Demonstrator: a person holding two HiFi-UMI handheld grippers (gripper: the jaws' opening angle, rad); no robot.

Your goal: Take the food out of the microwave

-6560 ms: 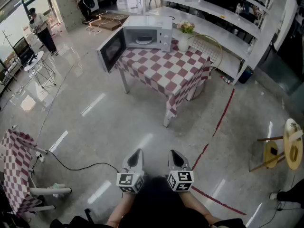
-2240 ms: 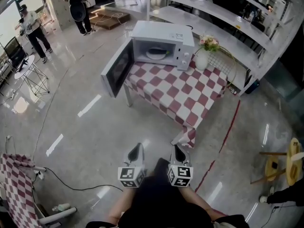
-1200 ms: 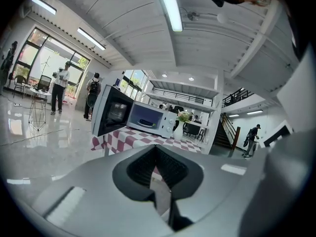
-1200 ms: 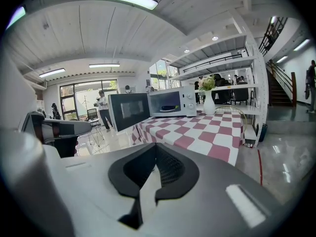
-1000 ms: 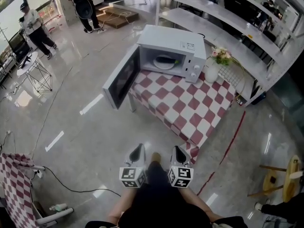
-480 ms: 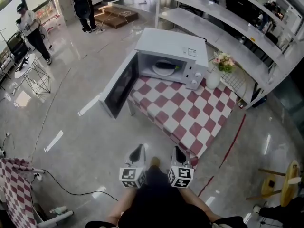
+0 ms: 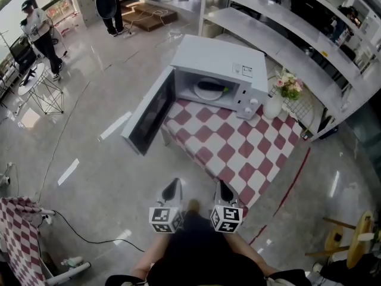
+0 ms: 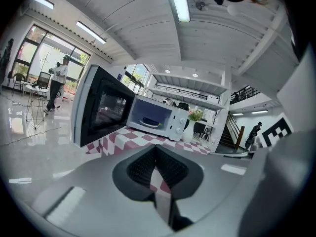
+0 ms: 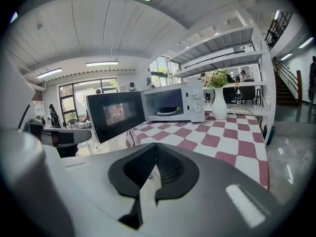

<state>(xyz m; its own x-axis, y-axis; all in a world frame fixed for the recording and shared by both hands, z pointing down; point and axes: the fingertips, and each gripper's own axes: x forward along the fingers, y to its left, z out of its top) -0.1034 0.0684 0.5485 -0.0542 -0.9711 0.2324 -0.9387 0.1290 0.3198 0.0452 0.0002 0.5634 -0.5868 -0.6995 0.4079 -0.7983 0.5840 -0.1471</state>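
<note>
A white microwave (image 7: 217, 67) stands on a red-and-white checkered table (image 7: 238, 157), its door (image 7: 149, 112) swung wide open to the left. Inside lies a white plate with dark food (image 7: 209, 90), also seen in the left gripper view as the plate (image 8: 150, 123) and in the right gripper view as the plate (image 9: 169, 111). My left gripper (image 7: 172, 189) and right gripper (image 7: 223, 189) are held side by side over the floor, short of the table's near corner. Both are shut and empty. The shut left gripper (image 8: 155, 149) points at the door (image 8: 101, 110); the right gripper (image 9: 157, 149) points at the table.
A white vase of flowers (image 7: 280, 97) stands right of the microwave. Long white shelves (image 7: 286, 34) run behind the table. People (image 7: 36, 25) and a wire side table (image 7: 38, 94) are far left. A second checkered table (image 7: 18, 231) and a floor cable (image 7: 77, 231) lie lower left.
The table and microwave have drawn nearer and slid lower in the head view as I walk toward them. Both grippers stay shut and side by side.
</note>
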